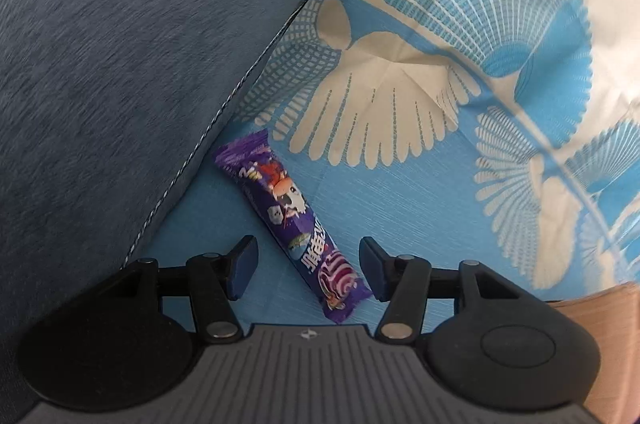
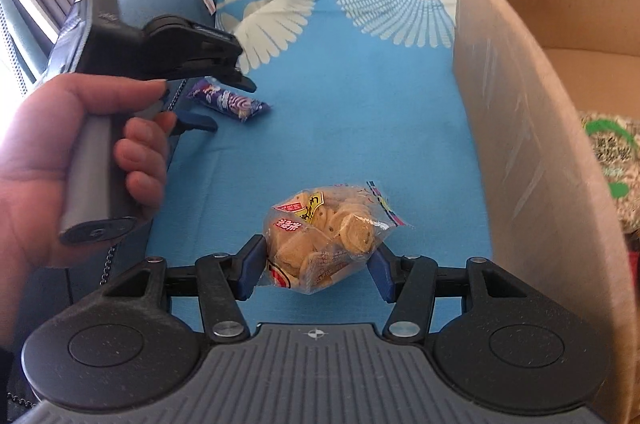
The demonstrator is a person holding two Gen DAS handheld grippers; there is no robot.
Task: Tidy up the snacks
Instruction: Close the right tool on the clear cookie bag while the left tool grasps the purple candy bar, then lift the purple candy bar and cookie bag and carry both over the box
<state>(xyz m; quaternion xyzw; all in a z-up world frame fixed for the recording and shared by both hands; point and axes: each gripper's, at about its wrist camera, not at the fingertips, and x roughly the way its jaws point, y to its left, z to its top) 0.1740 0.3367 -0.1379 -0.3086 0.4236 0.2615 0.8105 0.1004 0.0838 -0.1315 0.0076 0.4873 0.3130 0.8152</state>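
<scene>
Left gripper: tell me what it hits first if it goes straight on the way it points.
Most likely the purple snack bar, which lies slantwise on the blue patterned cloth between the open fingers of the left gripper. Neither pad touches it. Depth is unclear, so it might reach the cloth beside it first.

Some things here are only partly seen.

The cardboard box (image 2: 520, 95) runs off the right edge, so its far side and most of its inside are lost. A green and white packet (image 2: 612, 159) in it is cut off, and its print is too small to read. The left gripper (image 2: 224, 95) covers one end of the purple snack bar (image 2: 236, 103). The person's hand (image 2: 48, 167) is cut off at the wrist. The blue cushion (image 1: 112, 55) looks blurry and runs out of the picture.
</scene>
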